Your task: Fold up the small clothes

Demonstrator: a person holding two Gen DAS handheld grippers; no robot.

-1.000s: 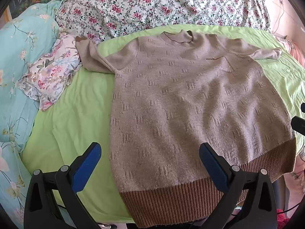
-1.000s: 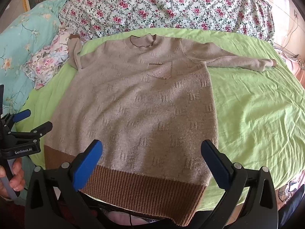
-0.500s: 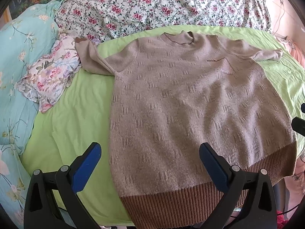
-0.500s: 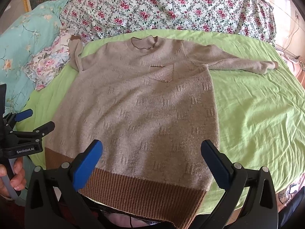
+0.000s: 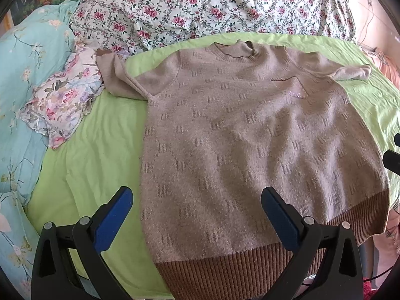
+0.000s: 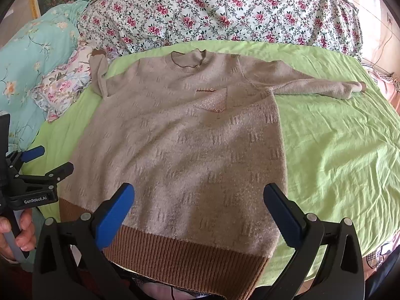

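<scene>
A beige knit sweater (image 5: 245,145) with a brown ribbed hem lies flat, front up, on the green sheet (image 5: 100,137); it also shows in the right wrist view (image 6: 190,150). Its left sleeve (image 5: 112,80) is bent up toward the pillows. Its right sleeve (image 6: 317,87) lies stretched out to the right. My left gripper (image 5: 197,215) is open and empty above the hem's left part. My right gripper (image 6: 200,207) is open and empty above the hem's right part. The left gripper also shows at the left edge of the right wrist view (image 6: 42,162).
A floral quilt (image 5: 212,7) is piled along the back of the bed. A teal floral pillow (image 5: 25,87) and a small ruffled floral pillow (image 5: 62,100) lie at the left. The bed's front edge runs just under the sweater's hem.
Both grippers have moved slightly forward over the sweater. The jaws stay open and the sweater has not moved.
</scene>
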